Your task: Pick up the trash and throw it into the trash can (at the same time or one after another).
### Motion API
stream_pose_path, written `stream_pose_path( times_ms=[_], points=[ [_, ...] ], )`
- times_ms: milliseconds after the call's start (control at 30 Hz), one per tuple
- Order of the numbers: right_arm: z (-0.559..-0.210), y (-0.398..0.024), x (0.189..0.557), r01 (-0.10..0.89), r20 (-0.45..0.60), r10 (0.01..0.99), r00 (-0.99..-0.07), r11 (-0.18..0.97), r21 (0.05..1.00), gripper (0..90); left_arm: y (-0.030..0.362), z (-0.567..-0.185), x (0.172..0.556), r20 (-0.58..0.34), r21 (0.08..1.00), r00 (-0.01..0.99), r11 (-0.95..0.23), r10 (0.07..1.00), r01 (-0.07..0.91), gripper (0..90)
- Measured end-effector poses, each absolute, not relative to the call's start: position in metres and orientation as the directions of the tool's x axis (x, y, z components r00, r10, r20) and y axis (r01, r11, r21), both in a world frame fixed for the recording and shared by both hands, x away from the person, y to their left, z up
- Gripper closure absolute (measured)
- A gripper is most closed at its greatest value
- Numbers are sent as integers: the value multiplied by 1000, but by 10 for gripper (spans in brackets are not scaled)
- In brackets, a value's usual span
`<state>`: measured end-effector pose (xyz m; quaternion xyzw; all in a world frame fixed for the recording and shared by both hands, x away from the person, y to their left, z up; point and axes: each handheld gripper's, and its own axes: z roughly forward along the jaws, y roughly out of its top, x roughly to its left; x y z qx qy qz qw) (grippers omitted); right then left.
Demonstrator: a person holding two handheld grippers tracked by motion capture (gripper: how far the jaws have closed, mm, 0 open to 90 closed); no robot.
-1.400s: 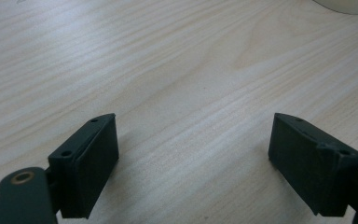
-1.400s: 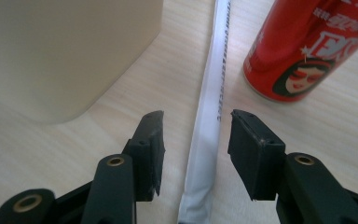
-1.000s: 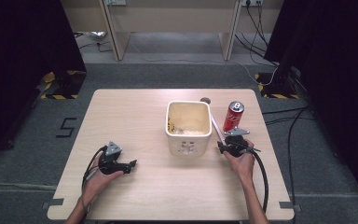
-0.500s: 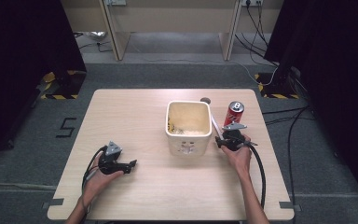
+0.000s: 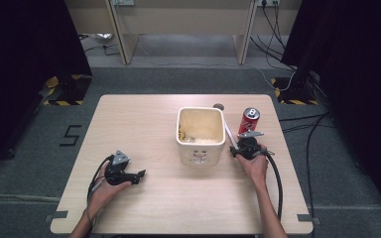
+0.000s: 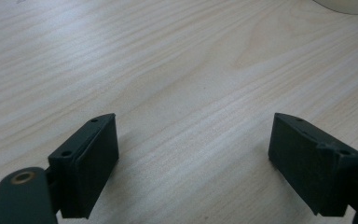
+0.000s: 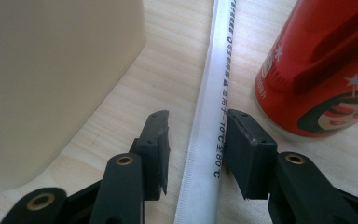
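A long white paper-wrapped straw [image 7: 212, 107] with black print lies flat on the wooden table between a cream tub [image 7: 51, 70] and an upright red drink can [image 7: 326, 65]. My right gripper [image 7: 196, 119] straddles the straw's near end. Its jaws have just been closing; the right pad is at the wrapper's edge and the left pad stands clear of it. In the high view the right gripper [image 5: 245, 145] sits right of the tub [image 5: 179, 130], just in front of the can [image 5: 248, 120]. My left gripper [image 5: 135, 175] rests at the front left, jaws wide open [image 6: 193, 126] over bare wood.
The tub holds some scraps at its bottom. A small dark round spot [image 5: 219, 106] marks the table behind the tub. A cable trails from each gripper toward the front edge. The table [image 5: 144, 119] stands on grey carpet, with desk legs and cables beyond.
My right gripper has edged slightly away from the person, toward the can. The left gripper has not moved.
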<state>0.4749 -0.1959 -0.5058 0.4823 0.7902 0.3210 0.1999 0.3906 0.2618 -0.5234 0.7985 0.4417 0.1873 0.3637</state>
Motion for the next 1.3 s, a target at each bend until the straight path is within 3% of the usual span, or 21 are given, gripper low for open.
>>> stream_pose_path(
  times_ms=[533,1300],
  points=[
    [-506,-196,471,637,21,889,-457,311,705,790,262,-523,391,-22,746,540,-345,841,569,153],
    [-456,-211,441,548,-23,887,-460,305,779,795,262,-523,391,-22,746,540,-345,841,569,153]
  ],
)
